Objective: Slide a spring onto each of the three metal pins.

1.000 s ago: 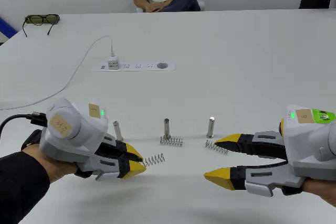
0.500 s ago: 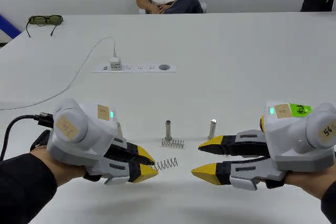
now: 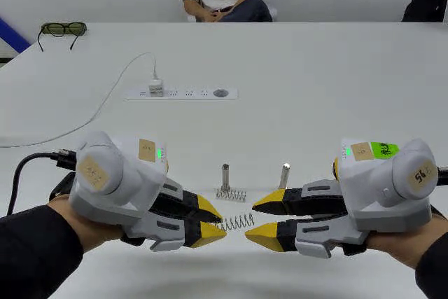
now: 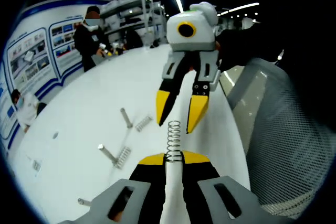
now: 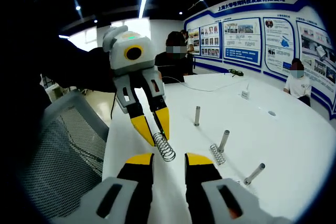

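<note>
Nearest, the left gripper [image 3: 218, 227] has its jaws pressed together on 1 end of a spring [image 3: 238, 223], which sticks out roughly level toward the right gripper [image 3: 252, 220]. The right gripper's jaws are spread, with a yellow tip on either side of the spring's free end, not gripping it. Just behind, on the white table [image 3: 336, 89], a 2nd spring [image 3: 232, 194] lies at the foot of the upright middle pin [image 3: 225, 175]. Another pin [image 3: 284, 174] stands to its right. Farther off are a power strip [image 3: 182, 93] and glasses [image 3: 61, 29]
</note>
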A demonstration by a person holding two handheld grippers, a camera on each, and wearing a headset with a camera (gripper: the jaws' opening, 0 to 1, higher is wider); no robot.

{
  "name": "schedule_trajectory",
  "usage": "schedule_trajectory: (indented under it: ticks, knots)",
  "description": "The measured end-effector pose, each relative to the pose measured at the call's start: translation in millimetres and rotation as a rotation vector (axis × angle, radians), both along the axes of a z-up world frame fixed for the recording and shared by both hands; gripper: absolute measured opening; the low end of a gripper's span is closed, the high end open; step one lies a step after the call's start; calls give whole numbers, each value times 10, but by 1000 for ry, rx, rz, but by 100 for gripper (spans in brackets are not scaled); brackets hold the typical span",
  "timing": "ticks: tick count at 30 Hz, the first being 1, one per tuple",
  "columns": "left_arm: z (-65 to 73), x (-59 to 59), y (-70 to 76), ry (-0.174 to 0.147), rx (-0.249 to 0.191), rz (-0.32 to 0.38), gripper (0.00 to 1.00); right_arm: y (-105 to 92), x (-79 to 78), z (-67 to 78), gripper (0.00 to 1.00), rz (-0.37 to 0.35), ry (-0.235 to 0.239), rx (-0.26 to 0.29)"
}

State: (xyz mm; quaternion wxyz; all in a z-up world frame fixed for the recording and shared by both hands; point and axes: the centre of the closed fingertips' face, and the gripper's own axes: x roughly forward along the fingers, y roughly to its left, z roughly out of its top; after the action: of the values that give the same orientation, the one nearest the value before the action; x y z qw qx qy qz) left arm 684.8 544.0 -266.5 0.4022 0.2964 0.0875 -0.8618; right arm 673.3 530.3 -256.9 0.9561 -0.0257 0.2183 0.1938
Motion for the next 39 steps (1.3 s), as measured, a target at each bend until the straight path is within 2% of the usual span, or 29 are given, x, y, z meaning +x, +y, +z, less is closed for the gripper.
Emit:
schedule_trajectory:
  ticks: [7, 17, 20, 26, 39]
  knots:
    - [62, -75, -17, 1, -19, -19, 10, 35, -14, 9, 21, 6, 2, 18]
    - [77, -81, -15, -2, -25, -21, 10, 52, -33, 35, 14, 15, -3, 41]
    - [66, -75, -14, -4, -22, -18, 10, 70, -29, 75, 13, 19, -14, 59]
    - [53, -80, -20, 1, -21, -16, 10, 104, 0, 179, 13, 26, -41, 62]
    - [68, -82, -33, 29, -29, 5, 9, 190, 118, 338, 12, 47, -82, 41]
